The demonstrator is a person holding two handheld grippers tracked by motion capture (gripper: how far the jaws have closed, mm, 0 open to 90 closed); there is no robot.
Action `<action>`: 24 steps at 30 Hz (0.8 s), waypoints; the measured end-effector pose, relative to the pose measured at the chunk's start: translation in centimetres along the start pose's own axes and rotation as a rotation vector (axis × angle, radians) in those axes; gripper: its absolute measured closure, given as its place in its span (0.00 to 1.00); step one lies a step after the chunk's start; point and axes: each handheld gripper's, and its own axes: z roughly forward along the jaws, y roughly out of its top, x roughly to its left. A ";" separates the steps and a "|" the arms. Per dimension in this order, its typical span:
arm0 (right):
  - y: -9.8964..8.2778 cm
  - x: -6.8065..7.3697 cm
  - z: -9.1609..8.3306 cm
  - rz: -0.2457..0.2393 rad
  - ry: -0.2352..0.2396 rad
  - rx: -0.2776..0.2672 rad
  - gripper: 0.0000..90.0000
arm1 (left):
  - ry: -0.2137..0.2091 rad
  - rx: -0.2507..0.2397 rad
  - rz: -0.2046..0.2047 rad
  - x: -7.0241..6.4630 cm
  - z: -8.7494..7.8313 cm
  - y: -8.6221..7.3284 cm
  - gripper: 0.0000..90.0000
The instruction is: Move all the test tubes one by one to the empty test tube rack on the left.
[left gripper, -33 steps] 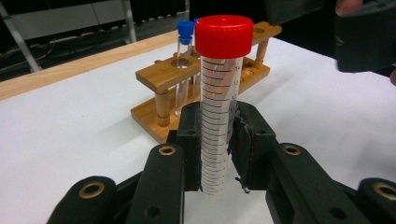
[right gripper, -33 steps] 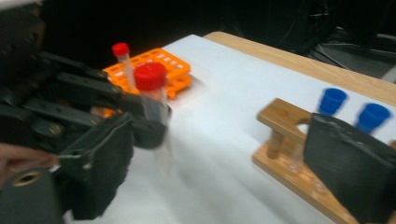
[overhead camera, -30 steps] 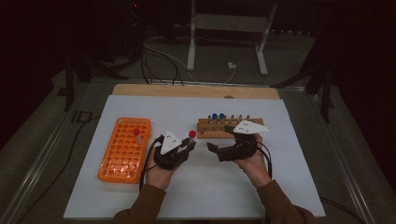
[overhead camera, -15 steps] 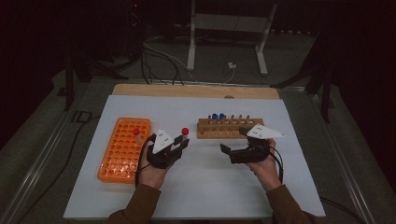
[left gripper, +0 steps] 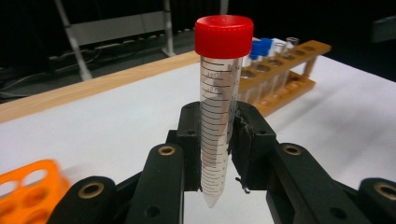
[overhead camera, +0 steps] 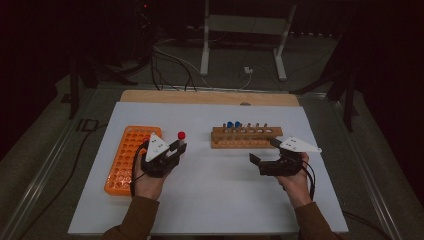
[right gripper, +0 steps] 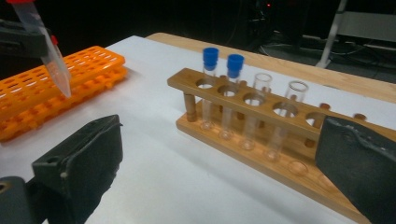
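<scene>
Left gripper [overhead camera: 181, 146] clamped on red-capped tube [left gripper: 218, 107], upright, now off toward the orange rack [overhead camera: 126, 159], away from the wooden rack [overhead camera: 246, 137]. Right gripper [overhead camera: 264, 152] gaping, empty, withdrawn below wooden rack. Likely the tube goes into the orange rack next.

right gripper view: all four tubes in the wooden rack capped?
No: in the wooden rack only two tubes carry blue caps; the two clear tubes next to them stand open-topped.
</scene>
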 end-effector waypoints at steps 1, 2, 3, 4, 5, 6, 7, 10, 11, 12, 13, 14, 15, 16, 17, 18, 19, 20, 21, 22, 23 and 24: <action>-0.1 -0.1 -0.1 0.003 -0.002 -0.003 0.02 | 0.009 0.000 -0.002 0.3 -0.2 0.0 0.82; -0.2 -0.2 -0.2 0.007 -0.004 -0.002 0.02 | 0.018 0.001 -0.005 0.6 -0.4 -0.1 0.82; -0.3 -0.3 -0.3 0.007 -0.006 -0.002 0.02 | 0.027 0.001 -0.008 0.9 -0.6 -0.1 0.82; -0.3 -0.4 -0.4 0.009 -0.008 -0.001 0.02 | 0.035 0.001 -0.010 1.2 -0.8 -0.2 0.82; -0.3 -0.5 -0.5 0.013 -0.009 -0.002 0.02 | 0.044 0.002 -0.012 1.5 -1.1 -0.3 0.82; -0.3 -0.6 -0.6 0.013 -0.010 -0.005 0.02 | 0.053 0.002 -0.018 1.9 -1.3 -0.4 0.82; -0.3 -0.6 -0.6 0.013 -0.011 -0.006 0.02 | 0.063 0.000 -0.025 2.2 -1.6 -0.5 0.82; -0.3 -0.7 -0.7 0.015 -0.013 -0.007 0.02 | 0.091 -0.002 -0.039 3.1 -2.2 -0.9 0.82; -0.3 -0.7 -0.7 0.015 -0.012 -0.008 0.02 | 0.099 0.002 -0.043 3.4 -2.4 -1.1 0.82; -0.3 -0.7 -0.7 0.016 -0.011 -0.007 0.02 | 0.107 0.002 -0.048 3.6 -2.5 -1.2 0.82; -0.3 -0.6 -0.7 0.013 -0.011 -0.007 0.02 | 0.114 0.006 -0.049 3.8 -2.6 -1.4 0.82; -0.3 -0.6 -0.6 0.011 -0.011 -0.007 0.02 | 0.123 0.010 -0.050 4.1 -2.7 -1.6 0.82; -0.3 -0.6 -0.6 0.010 -0.011 -0.008 0.02 | 0.133 0.012 -0.052 4.2 -2.8 -1.8 0.82; -0.3 -0.6 -0.6 0.010 -0.011 -0.007 0.02 | 0.144 0.013 -0.055 4.4 -2.8 -2.0 0.82; -0.3 -0.6 -0.6 0.011 -0.010 -0.007 0.02 | 0.149 0.016 -0.057 4.5 -2.9 -2.1 0.82; -0.3 -0.6 -0.6 0.012 -0.010 -0.007 0.02 | 0.157 0.019 -0.056 4.7 -2.9 -2.3 0.82; -0.3 -0.6 -0.6 0.011 -0.010 -0.007 0.02 | 0.164 0.022 -0.056 4.8 -3.0 -2.5 0.82; -0.3 -0.6 -0.6 0.011 -0.010 -0.007 0.02 | 0.168 0.023 -0.060 4.9 -3.0 -2.6 0.82; -0.4 -0.6 -0.6 0.009 -0.010 -0.007 0.02 | 0.172 0.025 -0.061 5.0 -3.0 -2.8 0.82; -0.4 -0.6 -0.6 0.010 -0.010 -0.008 0.02 | 0.176 0.028 -0.065 5.1 -3.1 -2.9 0.82; -0.4 -0.6 -0.7 0.011 -0.009 -0.008 0.02 | 0.179 0.030 -0.066 5.2 -3.1 -3.0 0.82; -0.4 -0.6 -0.7 0.011 -0.010 -0.008 0.02 | 0.184 0.031 -0.068 5.3 -3.2 -3.2 0.82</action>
